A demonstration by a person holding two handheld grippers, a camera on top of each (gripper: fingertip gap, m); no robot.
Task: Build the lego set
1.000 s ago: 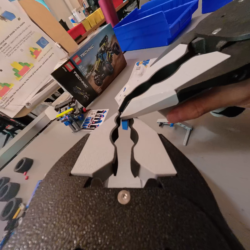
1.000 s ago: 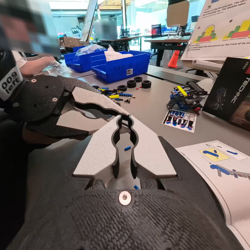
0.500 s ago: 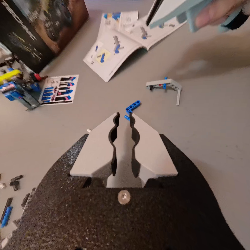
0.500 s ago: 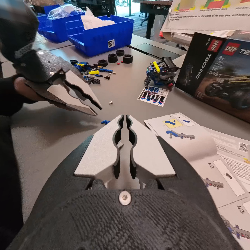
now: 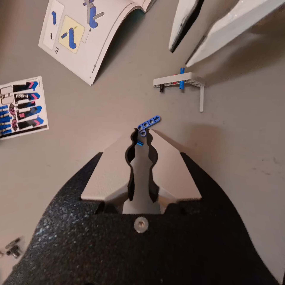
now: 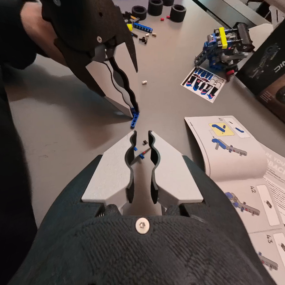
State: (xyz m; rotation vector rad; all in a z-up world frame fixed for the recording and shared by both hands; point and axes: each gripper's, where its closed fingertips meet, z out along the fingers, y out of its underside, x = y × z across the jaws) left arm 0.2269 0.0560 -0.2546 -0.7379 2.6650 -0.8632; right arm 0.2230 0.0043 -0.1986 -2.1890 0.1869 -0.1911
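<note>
A: What's nearest the left tongs (image 5: 141, 131)?

B: A small blue pin (image 5: 140, 143) on the grey counter (image 5: 92, 154), lying in the narrow gap between them. At their tips sits the blue L-shaped beam (image 5: 148, 125); the tongs straddle its short leg, touching the counter, though whether they pinch it I cannot tell.

A: And the right tongs (image 6: 142, 131)?

B: Slightly spread, pinching nothing, above the grey beam assembly (image 5: 179, 81) with its blue and black pins.

A: Farther out?

B: The open instruction booklet (image 6: 231, 162) on the right, then the sticker sheet (image 6: 203, 84), the half-built blue and yellow model (image 6: 222, 46) beside the box (image 6: 265, 72), and loose parts with black tyres (image 6: 177, 10) at the far edge.
</note>
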